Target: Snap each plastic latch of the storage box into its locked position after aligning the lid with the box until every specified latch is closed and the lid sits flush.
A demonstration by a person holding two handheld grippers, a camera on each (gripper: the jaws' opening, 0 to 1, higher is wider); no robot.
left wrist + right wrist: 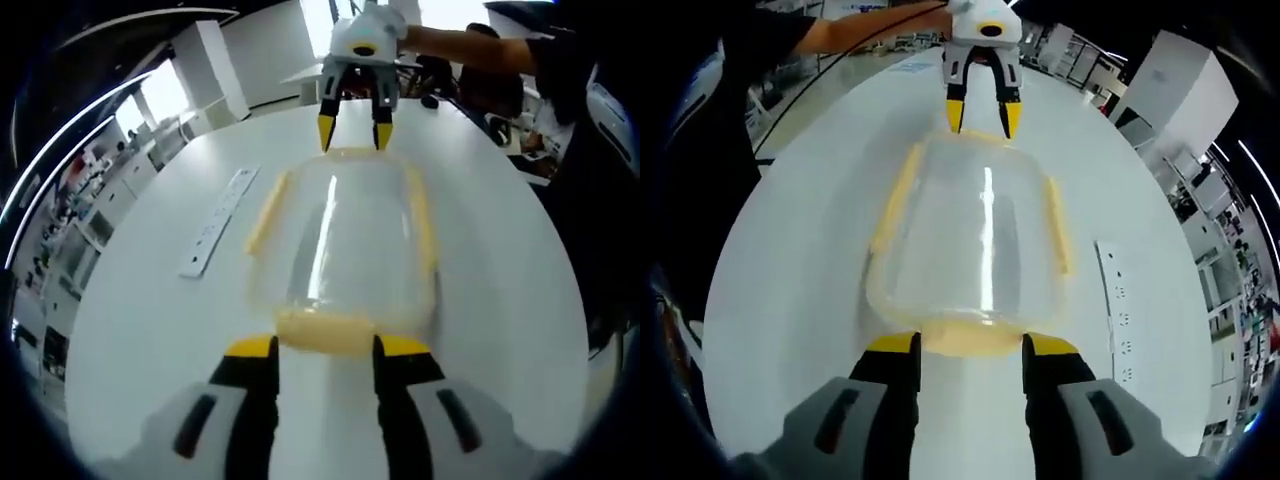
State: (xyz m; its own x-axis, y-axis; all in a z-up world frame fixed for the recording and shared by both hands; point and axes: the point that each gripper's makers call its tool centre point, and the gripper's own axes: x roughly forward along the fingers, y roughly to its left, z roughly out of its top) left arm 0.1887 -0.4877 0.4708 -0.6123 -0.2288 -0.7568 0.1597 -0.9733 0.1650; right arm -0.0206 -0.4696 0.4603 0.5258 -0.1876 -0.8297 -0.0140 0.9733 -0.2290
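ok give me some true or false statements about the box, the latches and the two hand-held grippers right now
1. The clear storage box sits on a white table. True.
2. The latches are blue. False: they are yellow.
3. The two hand-held grippers face each other from opposite ends of the box. True: the left hand-held gripper is at one end latch, and the right hand-held gripper is at the other.
4. The right hand-held gripper is clamped shut with its jaws together. False: its jaws stand apart, either side of the near end latch.
5. A red mug stands beside the box. False: a flat white power strip lies there.
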